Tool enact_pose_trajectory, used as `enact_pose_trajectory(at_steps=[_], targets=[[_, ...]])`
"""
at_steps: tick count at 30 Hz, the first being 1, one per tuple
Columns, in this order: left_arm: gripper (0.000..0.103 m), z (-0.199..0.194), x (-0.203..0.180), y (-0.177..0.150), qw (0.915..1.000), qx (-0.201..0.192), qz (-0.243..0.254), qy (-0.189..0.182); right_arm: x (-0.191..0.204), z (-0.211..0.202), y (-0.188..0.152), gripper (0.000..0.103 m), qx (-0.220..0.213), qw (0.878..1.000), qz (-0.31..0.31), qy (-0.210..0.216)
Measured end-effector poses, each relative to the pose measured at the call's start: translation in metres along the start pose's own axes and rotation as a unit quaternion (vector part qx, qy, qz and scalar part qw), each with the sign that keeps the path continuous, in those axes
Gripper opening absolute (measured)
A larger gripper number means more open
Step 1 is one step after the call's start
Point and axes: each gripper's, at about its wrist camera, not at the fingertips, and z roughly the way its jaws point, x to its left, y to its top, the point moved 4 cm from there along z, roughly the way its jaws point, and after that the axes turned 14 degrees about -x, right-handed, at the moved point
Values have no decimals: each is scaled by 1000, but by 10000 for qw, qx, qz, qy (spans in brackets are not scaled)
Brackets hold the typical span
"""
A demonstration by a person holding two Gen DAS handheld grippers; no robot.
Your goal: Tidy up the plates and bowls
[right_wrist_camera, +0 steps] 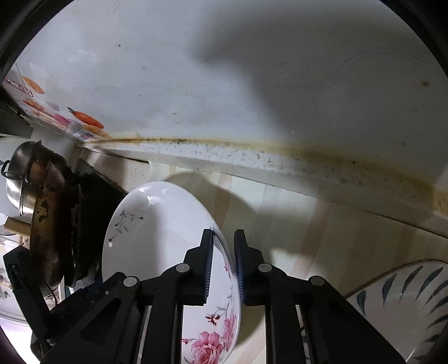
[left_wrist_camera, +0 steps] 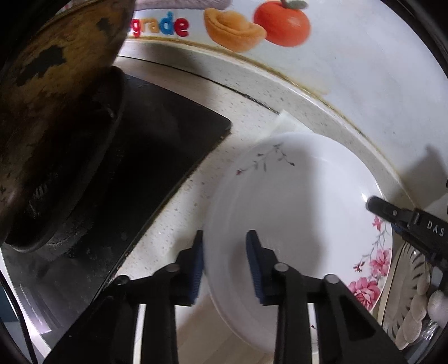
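Fingers of the left gripper [left_wrist_camera: 224, 263] drawn close, blue pads [left_wrist_camera: 253, 266] straddling the near rim of the white floral plate [left_wrist_camera: 294, 201] — one pad outside the rim, one inside over the plate's well. Pressed on the rim or just beside it: cannot tell from the left wrist view. Fingers of the right gripper [right_wrist_camera: 224, 263] likewise narrow, set either side of the same plate's [right_wrist_camera: 159, 224] opposite edge, inner pad [right_wrist_camera: 208, 266] lying against the rose-printed rim, outer pad just beyond it; a thin gap seems to show on the outer side, so a firm clamp not certain. Tip of the right gripper [left_wrist_camera: 392, 212] visible at the plate's far-right edge in the left wrist view.

Plate resting on the pale countertop [left_wrist_camera: 179, 196], near the back wall [right_wrist_camera: 196, 70], just beside the black stove [left_wrist_camera: 145, 168] carrying a worn, blackened pan [left_wrist_camera: 56, 84]. Striped bowl [right_wrist_camera: 406, 302] off to the plate's right, close to it — touching or not, unclear. Fruit stickers [left_wrist_camera: 280, 25] on the wall above.
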Motion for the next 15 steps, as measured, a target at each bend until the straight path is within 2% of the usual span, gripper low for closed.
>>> enact_pose_trajectory(at_steps=[5,10,15], targets=[[24,-4,-1,-4,10000,-33,-5,-8,2,-7,-3,17,3,10000,-21,-25],[24,-25,-7,-8,9999,-137,44,-70,2,-24,-2,17,-86,9999,-36,39],[24,-48,-15,-14,9995,-63,28,-301,0,-55,-4,17,-116,9999,60,70]])
